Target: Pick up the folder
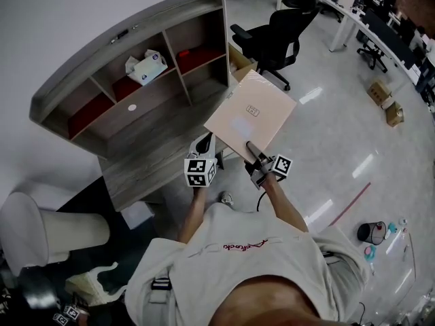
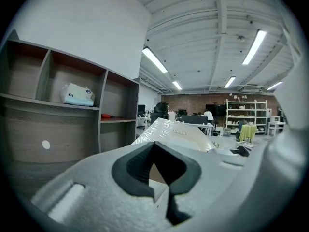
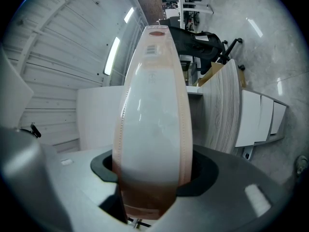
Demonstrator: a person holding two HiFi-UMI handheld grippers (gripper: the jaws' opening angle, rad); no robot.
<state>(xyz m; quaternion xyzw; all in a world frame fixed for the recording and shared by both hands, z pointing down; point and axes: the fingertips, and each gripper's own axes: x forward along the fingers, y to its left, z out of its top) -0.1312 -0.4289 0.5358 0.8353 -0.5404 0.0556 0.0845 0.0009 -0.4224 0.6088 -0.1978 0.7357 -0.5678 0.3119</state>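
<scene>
A flat pale peach folder (image 1: 250, 114) with a small label hangs tilted in the air, over the right end of the grey wooden desk (image 1: 153, 148). My right gripper (image 1: 251, 148) is shut on its near edge. In the right gripper view the folder (image 3: 154, 110) runs edge-on up out of the jaws (image 3: 152, 178), glossy and slightly bowed. My left gripper (image 1: 206, 142) hovers just left of the folder over the desk edge, apart from it. In its own view the jaws (image 2: 162, 175) meet with nothing between them, and the folder (image 2: 178, 133) lies ahead of them.
The desk carries a hutch of open shelves (image 1: 136, 60) with a tissue box (image 1: 146, 66) and red items inside. A black office chair (image 1: 279, 32) and a cardboard box (image 1: 239, 58) stand beyond the desk. A white cylindrical bin (image 1: 47, 233) stands at the left.
</scene>
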